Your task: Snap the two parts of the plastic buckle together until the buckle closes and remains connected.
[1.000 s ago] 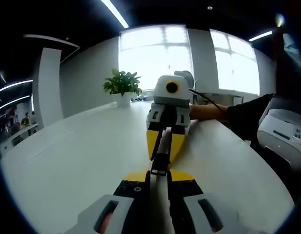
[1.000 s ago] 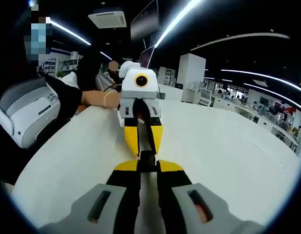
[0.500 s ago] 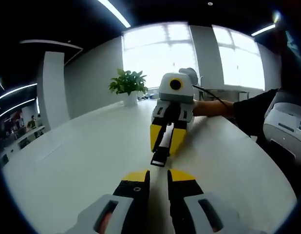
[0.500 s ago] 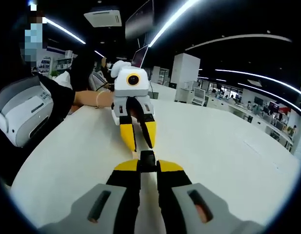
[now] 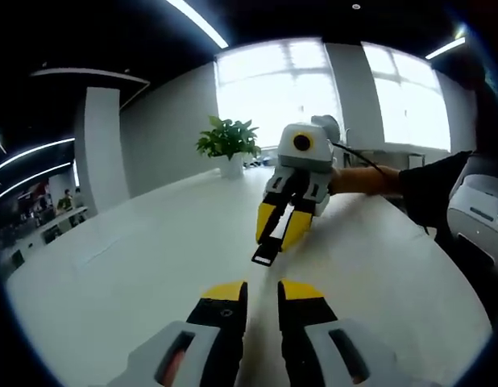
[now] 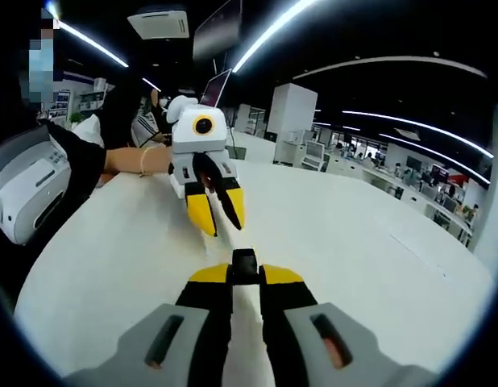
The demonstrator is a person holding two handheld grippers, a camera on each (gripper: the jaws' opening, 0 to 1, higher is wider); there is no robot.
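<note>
My right tool [image 6: 245, 276] pinches the buckle [image 6: 244, 265]; my left tool [image 5: 259, 290], slightly parted, holds nothing above the tabletop [image 5: 136, 266]. Judged: buckle joined; verify it holds.

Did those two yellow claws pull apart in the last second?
Yes. In the right gripper view the left gripper has backed off toward the person's hand, letting go of the black buckle, which the right gripper keeps.

My left gripper view: white table [image 5: 136, 266], potted plant [image 5: 228, 145] centre-top, bright windows [image 5: 281, 89] behind, grey pillar [image 5: 100, 145] left. My right gripper view: ceiling light strips [image 6: 273, 28] top, white column [image 6: 291, 113], office desks [image 6: 402, 185] far right.
</note>
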